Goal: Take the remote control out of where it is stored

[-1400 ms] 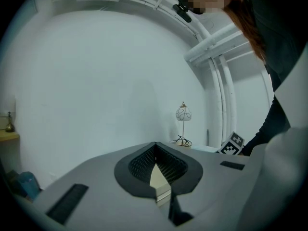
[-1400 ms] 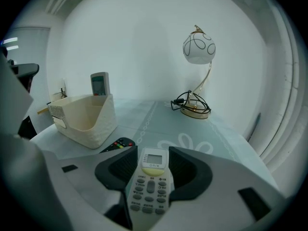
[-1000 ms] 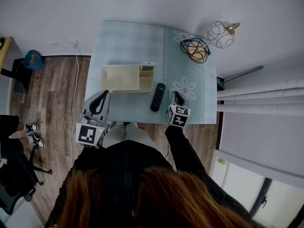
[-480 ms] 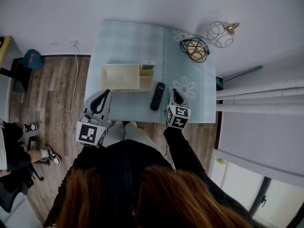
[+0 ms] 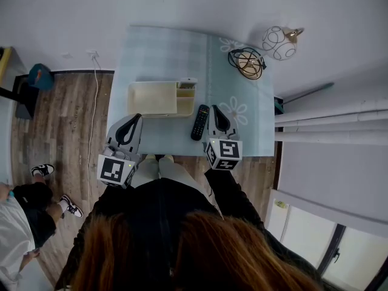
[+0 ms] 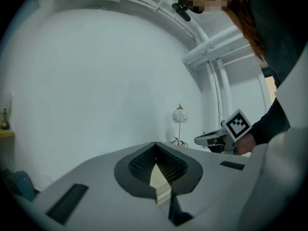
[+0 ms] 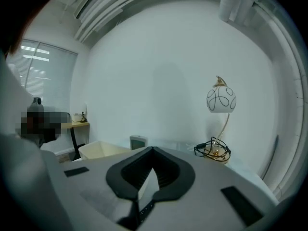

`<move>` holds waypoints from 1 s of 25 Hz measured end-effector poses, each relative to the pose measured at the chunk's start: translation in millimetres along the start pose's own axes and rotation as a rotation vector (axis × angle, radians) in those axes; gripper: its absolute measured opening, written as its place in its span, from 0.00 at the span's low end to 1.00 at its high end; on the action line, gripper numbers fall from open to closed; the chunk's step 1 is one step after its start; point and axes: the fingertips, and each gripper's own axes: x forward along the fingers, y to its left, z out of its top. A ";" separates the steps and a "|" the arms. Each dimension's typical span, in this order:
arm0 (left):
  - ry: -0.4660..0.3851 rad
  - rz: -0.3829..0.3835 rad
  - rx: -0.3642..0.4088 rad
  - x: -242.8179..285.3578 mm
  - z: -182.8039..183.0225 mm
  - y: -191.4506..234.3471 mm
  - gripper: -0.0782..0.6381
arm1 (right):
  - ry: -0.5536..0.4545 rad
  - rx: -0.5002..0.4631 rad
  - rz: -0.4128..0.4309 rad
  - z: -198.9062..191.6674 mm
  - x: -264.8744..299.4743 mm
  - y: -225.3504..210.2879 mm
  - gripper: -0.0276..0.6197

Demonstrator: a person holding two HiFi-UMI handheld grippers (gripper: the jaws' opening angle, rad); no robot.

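Pale blue cloth covers the table (image 5: 163,53), where the remote control (image 5: 200,122) lies flat outside the cream storage box (image 5: 151,99), just beside it at the box's 4 o'clock. At the remote's 3 o'clock hovers the right gripper (image 5: 217,110), its jaws pressed together with nothing between them, while the left gripper (image 5: 136,119) sits at the box's 7 o'clock over the table's near edge, jaws likewise closed tip to tip and empty. Toward the table's 1 o'clock corner stand a globe lamp (image 5: 276,39) and a coiled cable (image 5: 248,62).
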 end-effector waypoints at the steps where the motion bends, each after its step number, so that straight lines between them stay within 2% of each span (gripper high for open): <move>1: -0.001 0.000 0.000 -0.1 0.2 0.1 0.12 | -0.013 0.000 0.009 4.9 -1.5 4.1 0.06; 5: -0.004 0.004 0.000 -0.8 0.5 1.9 0.12 | -0.060 -0.015 0.050 20.0 -10.6 22.3 0.06; 10: -0.010 0.009 -0.006 1.1 2.5 3.4 0.12 | -0.138 -0.089 0.128 36.8 -26.4 56.2 0.06; 14: -0.005 0.007 0.005 2.9 1.6 4.3 0.12 | -0.163 -0.070 0.181 44.1 -30.2 76.3 0.06; 19: -0.004 0.006 0.014 4.5 1.8 4.5 0.12 | -0.158 -0.048 0.193 44.4 -26.7 78.5 0.06; 25: -0.001 0.021 0.013 2.5 0.0 8.6 0.12 | -0.171 -0.040 0.169 49.4 -20.5 71.4 0.06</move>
